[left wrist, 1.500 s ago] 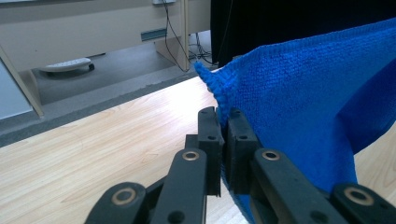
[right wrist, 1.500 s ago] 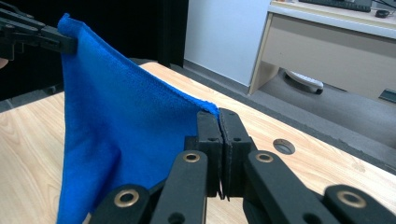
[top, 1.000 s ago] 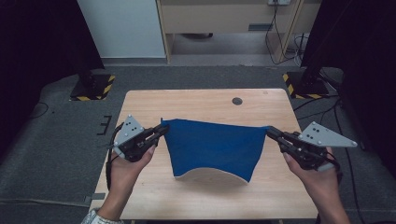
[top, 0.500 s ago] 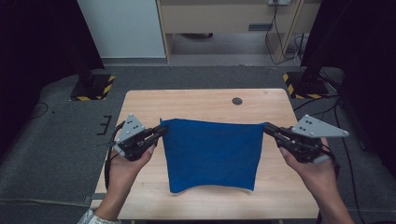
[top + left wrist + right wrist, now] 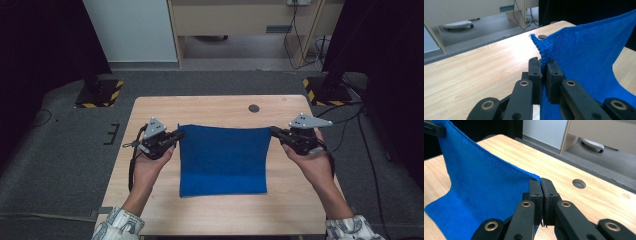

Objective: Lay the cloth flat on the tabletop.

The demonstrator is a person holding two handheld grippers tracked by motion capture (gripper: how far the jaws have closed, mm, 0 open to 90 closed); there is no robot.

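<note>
The cloth (image 5: 222, 160) sits at frame centre on the table (image 5: 210, 107), its top edge stretched taut between the left gripper (image 5: 176, 136) and right gripper (image 5: 274, 132), each clamped on a top corner, lower edge resting on the wood, bare tabletop all round.

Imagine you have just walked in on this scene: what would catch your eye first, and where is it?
The bright blue cloth stands out, stretched across the middle of the wooden table with its near part lying on the tabletop. Each far corner is pinched by a black claw: the left claw at the cloth's left corner, the right claw at its right, each held in a person's hand. A small round hole marks the table's far side.
</note>
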